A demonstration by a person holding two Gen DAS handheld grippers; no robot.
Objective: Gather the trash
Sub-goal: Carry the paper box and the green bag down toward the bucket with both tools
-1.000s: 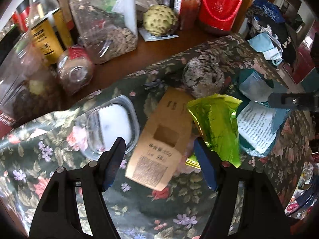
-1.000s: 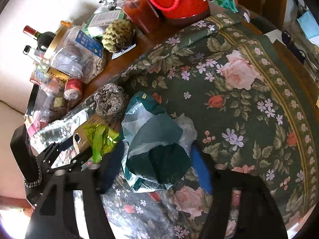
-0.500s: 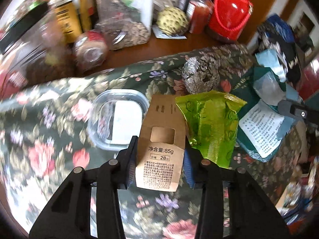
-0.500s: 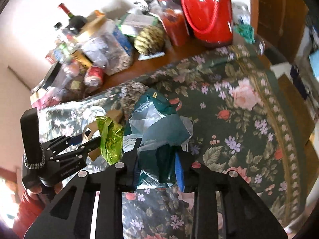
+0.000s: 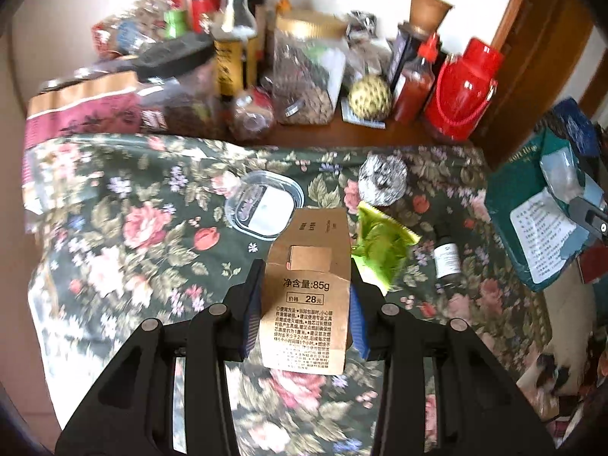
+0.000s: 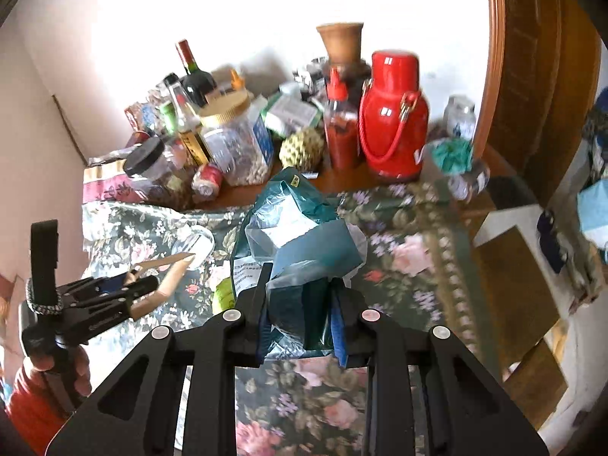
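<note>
My left gripper (image 5: 306,300) pinches the brown paper packet (image 5: 309,288) at its sides, lifting it clear of the floral tabletop (image 5: 133,235). My right gripper (image 6: 300,313), jaws just closing, clamps the crumpled teal bag (image 6: 300,224), apparently also raised. Both point steeply downward. Beyond lies the green wrapper (image 5: 382,245), uncollected.

The left gripper (image 5: 306,298), held from below by a hand (image 6: 57,368) in a red sleeve, is clamped with both pads pressing on a brown paper packet (image 5: 307,292), while the right gripper (image 6: 300,309), jaws just closing, pinches a teal bag (image 6: 304,243).
</note>
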